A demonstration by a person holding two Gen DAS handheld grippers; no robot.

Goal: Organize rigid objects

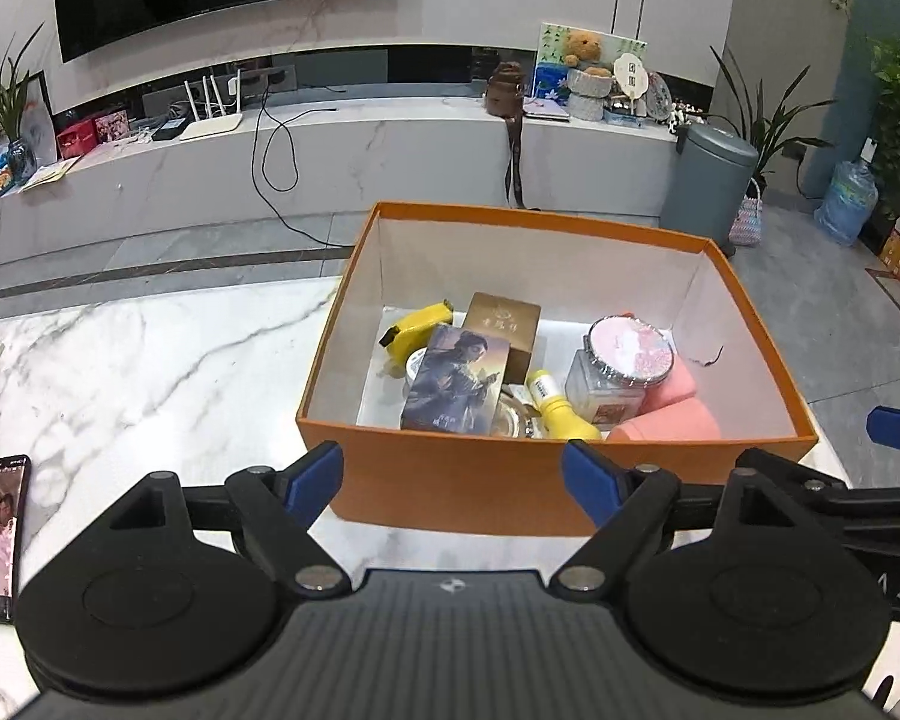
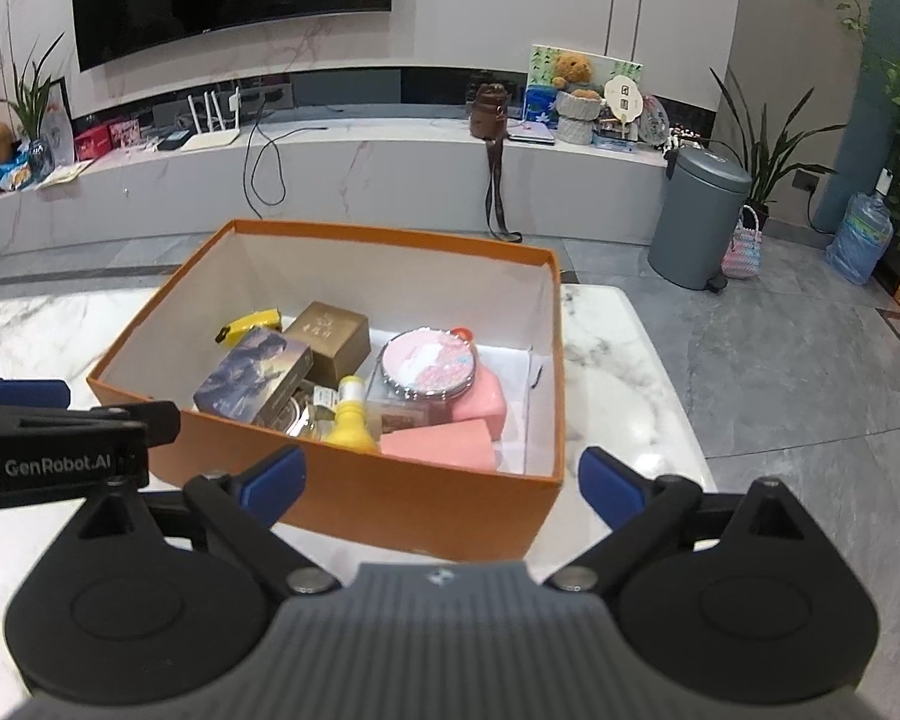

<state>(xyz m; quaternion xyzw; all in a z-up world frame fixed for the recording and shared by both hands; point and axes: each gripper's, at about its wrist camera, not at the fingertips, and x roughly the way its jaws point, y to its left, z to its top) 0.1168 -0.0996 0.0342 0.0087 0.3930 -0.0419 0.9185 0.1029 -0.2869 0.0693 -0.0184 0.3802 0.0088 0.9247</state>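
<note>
An orange box point(image 1: 450, 480) point(image 2: 354, 498) with white inner walls stands on the marble table and holds several items: a picture-printed card box point(image 1: 450, 384) point(image 2: 252, 375), a gold box point(image 1: 504, 324) point(image 2: 333, 330), a yellow bottle point(image 1: 558, 408) point(image 2: 351, 420), a round pink mirror point(image 1: 627, 351) point(image 2: 427, 363) on a glass jar, and pink blocks point(image 1: 666, 420) point(image 2: 444, 447). My left gripper point(image 1: 453, 483) hangs open in front of the box's near wall, nothing between its blue pads. My right gripper point(image 2: 441, 489) is open too, before the box's near right corner, empty.
A phone point(image 1: 0, 534) with a lit screen lies on the table at the left. The table's marble top point(image 2: 618, 372) ends just right of the box. Beyond are a grey bin point(image 2: 699, 216), a TV bench, plants and a water jug point(image 1: 846, 204).
</note>
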